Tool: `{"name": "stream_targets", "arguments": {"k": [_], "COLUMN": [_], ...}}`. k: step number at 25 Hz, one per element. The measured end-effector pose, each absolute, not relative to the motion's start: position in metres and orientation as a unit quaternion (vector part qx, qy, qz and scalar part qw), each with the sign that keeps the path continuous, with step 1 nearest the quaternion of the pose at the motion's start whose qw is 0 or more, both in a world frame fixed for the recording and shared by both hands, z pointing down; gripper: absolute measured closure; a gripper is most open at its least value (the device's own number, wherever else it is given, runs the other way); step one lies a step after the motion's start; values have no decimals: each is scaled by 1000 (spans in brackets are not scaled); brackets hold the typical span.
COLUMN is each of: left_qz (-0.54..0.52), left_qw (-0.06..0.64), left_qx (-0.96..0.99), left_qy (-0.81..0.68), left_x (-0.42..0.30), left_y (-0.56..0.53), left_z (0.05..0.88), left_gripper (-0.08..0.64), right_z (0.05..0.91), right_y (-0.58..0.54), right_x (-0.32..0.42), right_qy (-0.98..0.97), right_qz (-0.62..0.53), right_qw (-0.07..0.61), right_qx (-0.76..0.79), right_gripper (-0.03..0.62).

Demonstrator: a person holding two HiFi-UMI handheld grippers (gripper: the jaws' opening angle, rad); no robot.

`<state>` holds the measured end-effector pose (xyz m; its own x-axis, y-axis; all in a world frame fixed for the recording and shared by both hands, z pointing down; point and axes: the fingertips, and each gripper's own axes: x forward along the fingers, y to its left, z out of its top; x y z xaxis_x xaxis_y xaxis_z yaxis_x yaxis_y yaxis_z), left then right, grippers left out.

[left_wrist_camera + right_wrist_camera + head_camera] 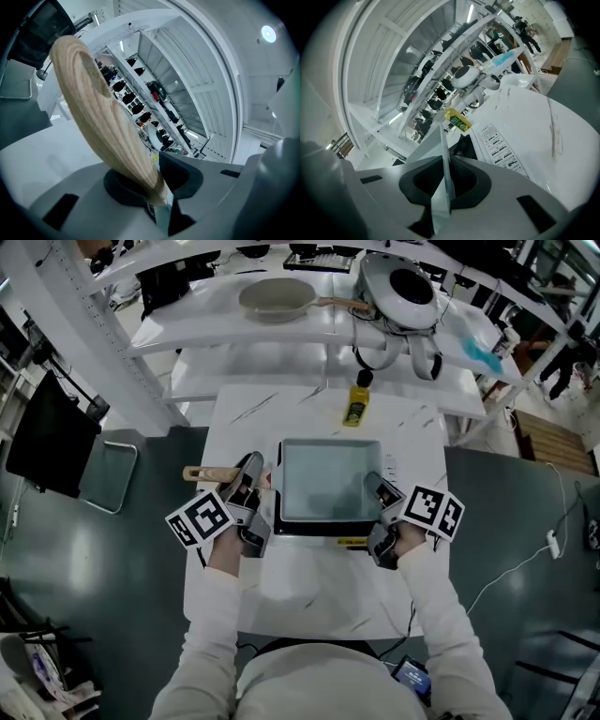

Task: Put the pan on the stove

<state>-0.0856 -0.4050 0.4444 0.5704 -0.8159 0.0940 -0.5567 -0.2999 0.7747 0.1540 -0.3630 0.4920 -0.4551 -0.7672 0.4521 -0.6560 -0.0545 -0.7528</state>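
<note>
Squarely above the black stove, the square grey pan lies level, whether resting or just clear I cannot tell; its wooden handle runs out to the person's left. The left gripper pinches that handle at its root, the right gripper pinches the opposite thin rim.

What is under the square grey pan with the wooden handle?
A black flat stove sits under the square grey pan; mainly its front edge shows. The pan covers its cooking surface, so whether they touch cannot be seen.
</note>
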Motion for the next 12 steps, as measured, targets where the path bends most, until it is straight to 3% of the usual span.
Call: {"name": "stream_targets", "arguments": {"k": [12], "left_qz": [-157], "left_qw": [419], "left_qx": [784], "left_qy": [-429], "left_x": [-92], "left_y": [-418], "left_z": [462], "left_gripper": [463], "right_z": [505], "right_y": [-368], "right_x": [146], "right_qy": [673], "right_qz": [-532], "right_qw": [50], "right_qx": [-512], "right_gripper": [529]}}
